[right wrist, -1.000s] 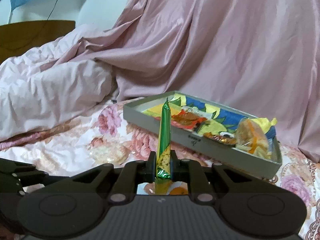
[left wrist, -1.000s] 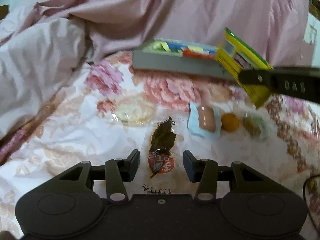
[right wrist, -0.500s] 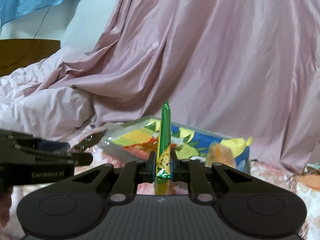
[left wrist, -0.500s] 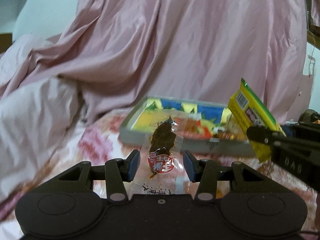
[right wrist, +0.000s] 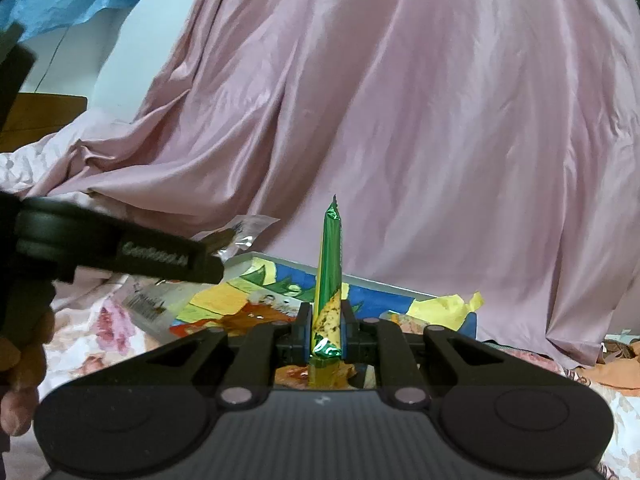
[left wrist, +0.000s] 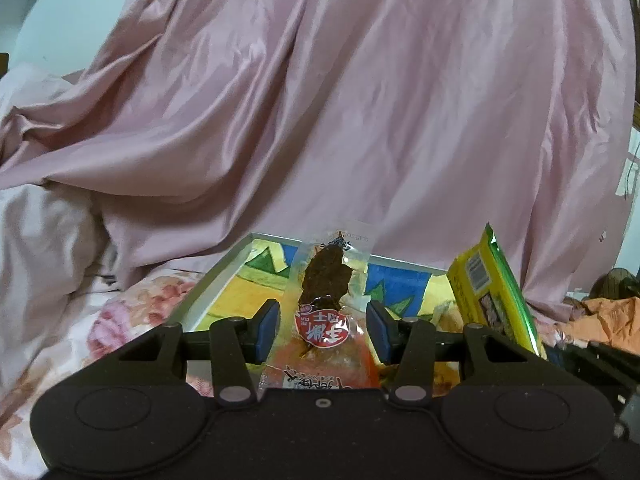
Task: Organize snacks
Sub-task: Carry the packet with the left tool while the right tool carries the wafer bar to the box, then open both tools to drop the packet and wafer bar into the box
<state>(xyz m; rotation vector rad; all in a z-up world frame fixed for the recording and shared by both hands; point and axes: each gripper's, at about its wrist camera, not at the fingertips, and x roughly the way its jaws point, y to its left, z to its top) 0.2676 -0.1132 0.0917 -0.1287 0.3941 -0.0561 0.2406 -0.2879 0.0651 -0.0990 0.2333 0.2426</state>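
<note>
My left gripper (left wrist: 322, 332) is shut across a clear packet of dark dried snack with a red label (left wrist: 326, 276), held upright in front of the grey tray (left wrist: 216, 280). The tray has a blue and yellow patterned lining and holds several wrapped snacks. My right gripper (right wrist: 327, 332) is shut on a green and yellow packet (right wrist: 330, 264), seen edge-on and standing upright over the tray's rim (right wrist: 376, 290). In the left wrist view that green and yellow packet (left wrist: 492, 296) shows at the right. In the right wrist view the left gripper (right wrist: 216, 268) comes in from the left, held by a hand (right wrist: 20, 380).
A pink satin drape (left wrist: 360, 120) hangs behind the tray. The floral bedsheet (left wrist: 132, 312) lies under the tray and a pale quilt (left wrist: 40, 260) bunches at the left. Orange cloth (left wrist: 608, 312) sits at the far right. A wooden headboard (right wrist: 40, 116) stands at the left.
Both grippers have risen from the bedsheet and come up to the tray with their packets. The loose snacks on the sheet have dropped out of view.
</note>
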